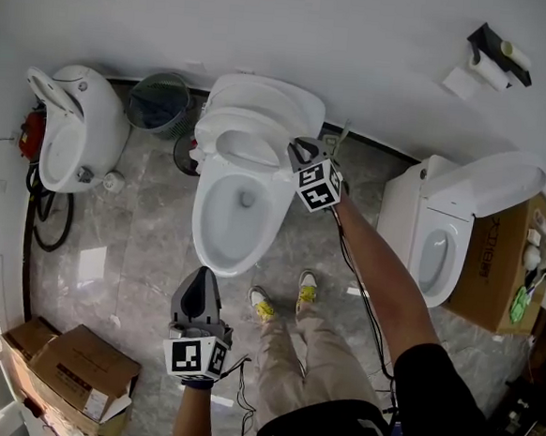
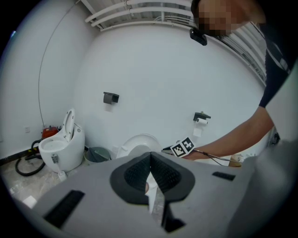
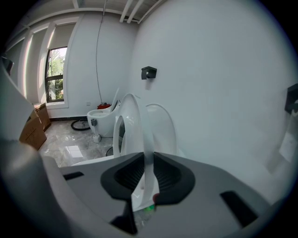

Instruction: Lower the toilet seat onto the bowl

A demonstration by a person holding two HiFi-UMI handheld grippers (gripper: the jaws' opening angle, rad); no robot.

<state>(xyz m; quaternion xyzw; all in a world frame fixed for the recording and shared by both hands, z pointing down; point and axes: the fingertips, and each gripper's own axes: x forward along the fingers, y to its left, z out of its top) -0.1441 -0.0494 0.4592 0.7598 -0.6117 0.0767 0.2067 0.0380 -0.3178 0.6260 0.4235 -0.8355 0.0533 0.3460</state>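
Observation:
The middle white toilet has its bowl [image 1: 237,221] uncovered. Its seat ring [image 1: 246,146] is tipped up off the rim, in front of the raised lid [image 1: 268,99]. My right gripper [image 1: 301,154] is shut on the seat's right edge. In the right gripper view the thin seat ring [image 3: 129,125] stands nearly upright between the pads [image 3: 163,174], with the lid [image 3: 162,130] behind it. My left gripper [image 1: 198,296] hangs low in front of the bowl, shut and holding nothing. From the left gripper view its jaws meet, and the toilet lid [image 2: 139,144] shows beyond them.
A second toilet [image 1: 73,126] stands at the left with a grey bin [image 1: 158,102] beside it and a black hose [image 1: 52,218] on the floor. A third toilet [image 1: 441,235] and a cardboard box [image 1: 509,264] are at the right. More boxes [image 1: 77,371] lie front left. The person's feet [image 1: 285,298] are before the bowl.

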